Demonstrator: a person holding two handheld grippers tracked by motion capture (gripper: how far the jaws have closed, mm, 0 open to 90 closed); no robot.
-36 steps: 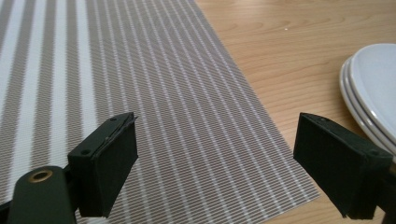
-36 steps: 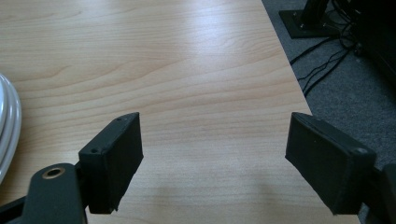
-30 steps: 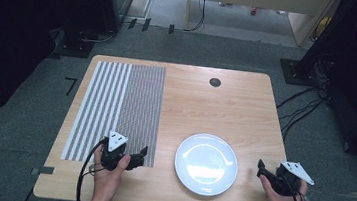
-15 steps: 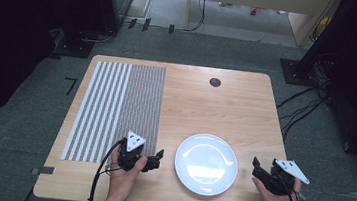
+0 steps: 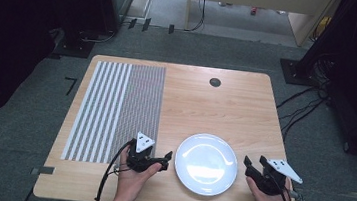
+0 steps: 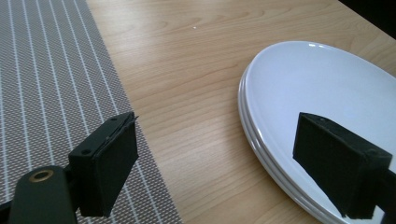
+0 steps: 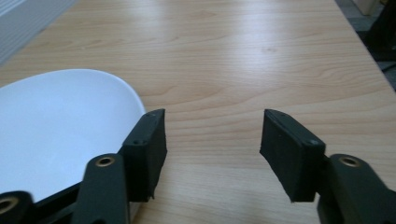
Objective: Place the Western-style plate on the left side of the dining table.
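My left gripper [image 5: 166,158] gapes wide just left of the white plate [image 5: 206,164]; my right gripper [image 5: 254,163], just right, has been closing, nothing between.

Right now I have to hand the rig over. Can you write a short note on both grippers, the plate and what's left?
Left gripper: open, nothing between its jaws, just left of the round white plate, at the near corner of the grey striped placemat.
Right gripper: jaws have just been closing, nothing between them, apart from the plate's right rim.
The plate sits bare on the wooden table, near the front edge.
Done: both grippers flank the plate.
Left: it is ungripped; likely grasp its rim next.
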